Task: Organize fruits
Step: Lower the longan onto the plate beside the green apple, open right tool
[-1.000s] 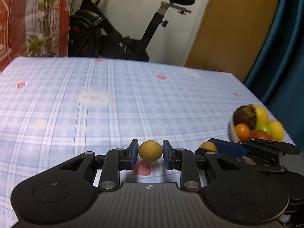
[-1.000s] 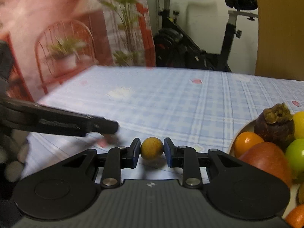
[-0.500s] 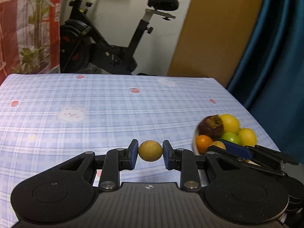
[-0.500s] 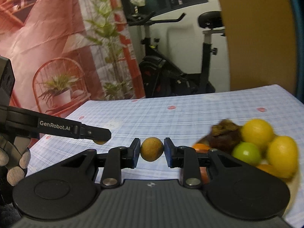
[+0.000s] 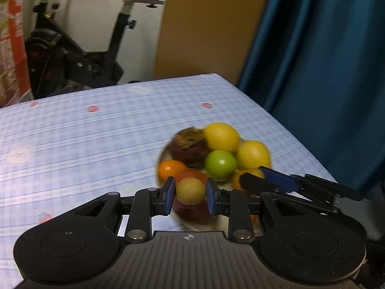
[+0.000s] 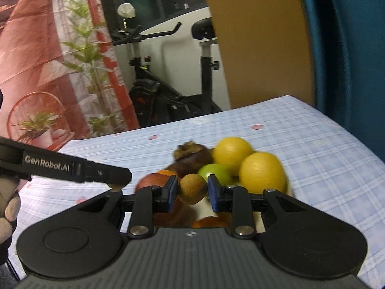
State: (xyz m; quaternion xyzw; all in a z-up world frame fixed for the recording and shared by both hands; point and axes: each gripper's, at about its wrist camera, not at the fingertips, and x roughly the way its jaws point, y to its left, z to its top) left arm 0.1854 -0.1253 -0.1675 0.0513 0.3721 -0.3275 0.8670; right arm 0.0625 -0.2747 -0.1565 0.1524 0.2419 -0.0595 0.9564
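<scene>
My left gripper point(image 5: 190, 192) is shut on a small round tan fruit point(image 5: 190, 191), held just above the near side of a white plate point(image 5: 161, 155) piled with fruit: two yellow lemons, a green lime point(image 5: 221, 164), an orange, a dark mangosteen point(image 5: 189, 144) and a red apple. My right gripper point(image 6: 193, 191) is shut on a second small brownish round fruit point(image 6: 193, 189), also hovering at the near edge of the same fruit pile point(image 6: 240, 166). In the left wrist view the right gripper's fingers point(image 5: 276, 179) reach in from the right. In the right wrist view the left gripper's finger point(image 6: 103, 174) comes in from the left.
The plate sits near the right edge of a table covered with a blue checked cloth point(image 5: 84, 139). Behind the table stand an exercise bike point(image 6: 168, 91), a brown panel point(image 5: 209, 24) and a blue curtain point(image 5: 324, 72). A gloved hand point(image 6: 7, 212) shows at far left.
Both grippers have carried their small fruits to the right and slightly upward, from over bare cloth to the near edge of the fruit plate. Both grips have stayed shut.
</scene>
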